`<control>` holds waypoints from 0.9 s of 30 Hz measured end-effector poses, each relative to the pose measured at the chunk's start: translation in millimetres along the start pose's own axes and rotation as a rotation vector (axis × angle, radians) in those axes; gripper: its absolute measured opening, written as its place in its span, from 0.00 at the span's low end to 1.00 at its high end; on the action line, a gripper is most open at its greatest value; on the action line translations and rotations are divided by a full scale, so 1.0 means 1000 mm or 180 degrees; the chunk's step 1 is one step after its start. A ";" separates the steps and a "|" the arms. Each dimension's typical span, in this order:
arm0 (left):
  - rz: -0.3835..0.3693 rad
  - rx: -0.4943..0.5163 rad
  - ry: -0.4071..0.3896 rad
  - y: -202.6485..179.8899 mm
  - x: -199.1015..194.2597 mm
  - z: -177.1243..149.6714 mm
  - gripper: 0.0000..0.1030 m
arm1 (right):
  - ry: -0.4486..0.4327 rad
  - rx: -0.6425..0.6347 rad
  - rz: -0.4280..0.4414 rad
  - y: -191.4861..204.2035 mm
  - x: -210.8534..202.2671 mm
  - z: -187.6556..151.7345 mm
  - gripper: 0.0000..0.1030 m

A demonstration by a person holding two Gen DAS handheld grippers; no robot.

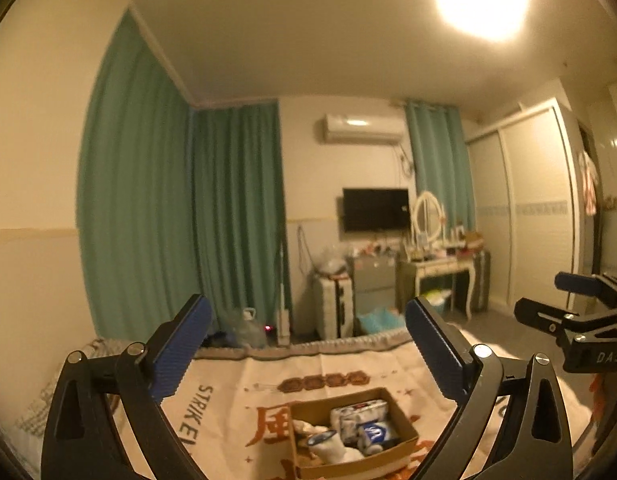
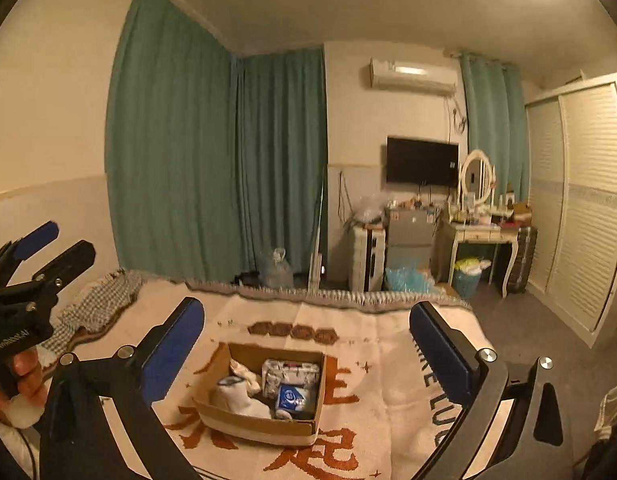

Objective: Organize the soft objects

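Both the left tool [image 1: 308,354] and right tool [image 2: 306,354] hang spread and empty above the bed [image 2: 388,360]; soft items already fill the cardboard box [image 2: 260,426], so sorting looks nearly done.

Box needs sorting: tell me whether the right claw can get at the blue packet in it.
Probably yes: the right claw is open above the cardboard box, whose top is open, leaving the blue packet uncovered.
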State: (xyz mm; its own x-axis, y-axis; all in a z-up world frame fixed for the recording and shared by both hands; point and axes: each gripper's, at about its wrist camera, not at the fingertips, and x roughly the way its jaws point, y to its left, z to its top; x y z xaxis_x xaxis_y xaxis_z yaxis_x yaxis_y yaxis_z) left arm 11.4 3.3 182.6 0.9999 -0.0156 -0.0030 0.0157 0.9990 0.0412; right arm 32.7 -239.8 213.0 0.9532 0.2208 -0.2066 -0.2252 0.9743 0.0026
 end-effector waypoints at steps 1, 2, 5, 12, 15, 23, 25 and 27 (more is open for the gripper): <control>0.0058 -0.0036 -0.0031 0.001 -0.008 -0.001 0.97 | -0.0057 -0.0010 0.0018 0.002 -0.009 0.001 1.00; 0.0115 -0.0073 -0.0029 0.002 -0.013 -0.005 0.97 | -0.0104 -0.0022 0.0044 0.005 -0.017 0.001 1.00; 0.0148 -0.0152 0.0059 0.005 -0.015 -0.020 0.97 | -0.0213 -0.0048 0.0096 0.015 -0.034 -0.006 1.00; 0.0153 -0.0041 0.0453 -0.004 -0.002 -0.090 0.97 | -0.0112 0.0034 0.0051 0.022 -0.026 -0.061 1.00; 0.0159 0.0098 0.0747 -0.014 0.009 -0.116 0.97 | -0.0025 0.0062 0.0030 0.017 -0.008 -0.096 1.00; 0.0281 0.0116 0.0917 -0.018 0.020 -0.143 0.97 | 0.0315 0.0119 -0.0058 0.002 0.034 -0.142 1.00; 0.0267 0.0080 0.0918 -0.016 0.017 -0.146 0.97 | 0.0314 0.0120 -0.0046 0.002 0.035 -0.143 1.00; 0.0256 0.0049 0.0927 -0.012 0.017 -0.147 0.97 | 0.0320 0.0104 -0.0060 0.002 0.036 -0.143 1.00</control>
State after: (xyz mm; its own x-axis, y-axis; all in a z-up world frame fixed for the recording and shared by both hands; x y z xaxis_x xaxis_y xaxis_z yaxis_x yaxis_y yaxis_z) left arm 28.2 -3.3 35.7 0.9552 0.0782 -0.2854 -0.0611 0.9958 0.0681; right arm 37.3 -235.9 65.4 0.9318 0.1985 -0.3039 -0.1992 0.9795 0.0292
